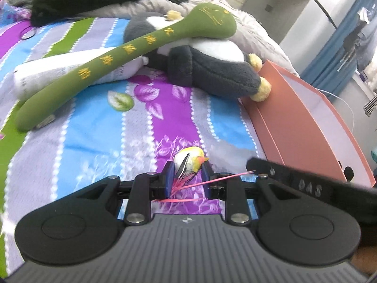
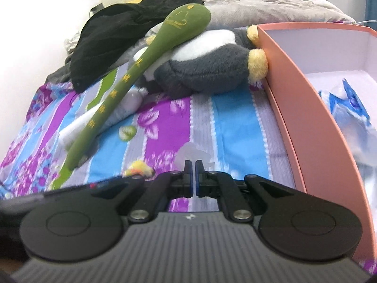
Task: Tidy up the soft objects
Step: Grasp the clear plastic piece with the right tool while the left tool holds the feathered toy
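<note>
My left gripper [image 1: 188, 173] is shut on a small yellow feathered bird toy [image 1: 189, 160] with pink tail feathers, just above the bedsheet. My right gripper [image 2: 194, 166] is shut on a thin translucent whitish thing [image 2: 190, 153] that I cannot identify. The bird toy also shows in the right wrist view [image 2: 139, 168], to the left of the right gripper. A long green plush [image 1: 113, 63] lies across a grey and white penguin plush [image 1: 207, 61]. The green plush [image 2: 132, 75] and the penguin [image 2: 202, 70] also show in the right wrist view.
A pink open box [image 2: 306, 108] stands at the right on the bed, with a blue and white packet [image 2: 348, 108] inside. A white tube-shaped thing [image 1: 59, 70] lies under the green plush. Black cloth [image 2: 113, 37] and a grey blanket [image 2: 271, 2] lie behind.
</note>
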Demonstrator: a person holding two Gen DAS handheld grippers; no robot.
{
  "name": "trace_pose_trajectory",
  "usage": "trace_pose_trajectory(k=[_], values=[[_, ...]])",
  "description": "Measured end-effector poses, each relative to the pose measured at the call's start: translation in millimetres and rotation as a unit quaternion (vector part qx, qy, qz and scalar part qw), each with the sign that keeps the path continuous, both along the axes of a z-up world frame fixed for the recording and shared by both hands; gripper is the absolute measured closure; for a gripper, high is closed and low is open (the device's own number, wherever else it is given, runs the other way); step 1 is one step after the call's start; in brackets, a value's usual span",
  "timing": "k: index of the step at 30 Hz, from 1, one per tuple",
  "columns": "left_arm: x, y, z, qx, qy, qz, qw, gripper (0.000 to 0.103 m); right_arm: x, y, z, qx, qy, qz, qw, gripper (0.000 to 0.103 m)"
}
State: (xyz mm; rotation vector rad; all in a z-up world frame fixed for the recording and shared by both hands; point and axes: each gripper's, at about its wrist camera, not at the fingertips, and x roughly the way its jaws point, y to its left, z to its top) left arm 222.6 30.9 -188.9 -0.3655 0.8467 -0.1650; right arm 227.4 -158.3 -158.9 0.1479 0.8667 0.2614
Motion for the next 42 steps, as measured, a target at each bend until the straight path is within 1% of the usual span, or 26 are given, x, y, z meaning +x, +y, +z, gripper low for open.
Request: trace_pose_trajectory(k=[6, 10, 15, 16, 18, 19, 20, 22, 26, 30, 37, 38, 40, 42], values=[[-29.4, 3.6, 4.6, 0.008, 0.018, 0.019, 0.9996, 0.074, -40.5, -3.8, -1.0, -0.001, 0.025, 0.017, 1.0, 0.097], [-45.0, 2.6, 0.7, 0.005, 0.032, 0.03, 0.999, 0.074, -59.7, 0.0, -5.6, -0.017, 0.041, 0.04, 0.998, 0.097], [-52.4, -1.0, -8.9, 0.009, 0.047, 0.035, 0.9982, 0.074, -66.7, 2.5, -12.1, -0.03, 0.056, 0.056, 0.996, 0.094], [-53.1, -1.8, -9.7, 0.017, 0.047, 0.035, 0.9981, 0.074, -66.9, 3.0, -11.3, -0.035, 0.056, 0.058, 0.996, 0.093], [-53.4, -0.6, -10.1, 0.019, 0.046, 0.037, 0.9981, 0.074, -67.8, 4.9, -9.2, -0.048, 0.048, 0.066, 0.995, 0.092], [-53.4, 0.9, -10.0, 0.018, 0.045, 0.04, 0.998, 0.074, -67.9, 5.9, -7.7, -0.056, 0.043, 0.069, 0.995, 0.087], [-52.8, 2.4, -10.0, 0.018, 0.045, 0.042, 0.9979, 0.074, -67.7, 5.8, -6.3, -0.06, 0.038, 0.07, 0.995, 0.077], [-52.8, 4.5, -9.5, 0.02, 0.043, 0.046, 0.9978, 0.074, -67.5, 5.2, -3.4, -0.065, 0.027, 0.07, 0.995, 0.065], [-51.0, 8.0, -10.9, 0.024, 0.045, 0.052, 0.9974, 0.074, -64.6, 5.7, -1.0, -0.078, 0.009, 0.074, 0.994, 0.066], [-49.9, 8.4, -12.9, 0.024, 0.046, 0.052, 0.9973, 0.074, -55.5, 9.1, -7.4, -0.086, 0.009, 0.086, 0.993, 0.065], [-50.2, 9.0, -14.9, 0.025, 0.047, 0.057, 0.997, 0.074, -41.8, 17.1, -29.2, -0.081, 0.037, 0.108, 0.99, 0.065], [-50.1, 9.3, -15.0, 0.025, 0.046, 0.058, 0.9969, 0.074, -40.8, 18.5, -32.4, -0.083, 0.04, 0.109, 0.99, 0.063], [-50.0, 9.7, -15.7, 0.025, 0.046, 0.059, 0.9969, 0.074, -41.0, 19.5, -36.9, -0.088, 0.038, 0.11, 0.989, 0.063], [-50.7, 10.1, -16.0, 0.023, 0.046, 0.06, 0.9969, 0.074, -42.2, 17.2, -39.6, -0.082, 0.035, 0.106, 0.99, 0.063]])
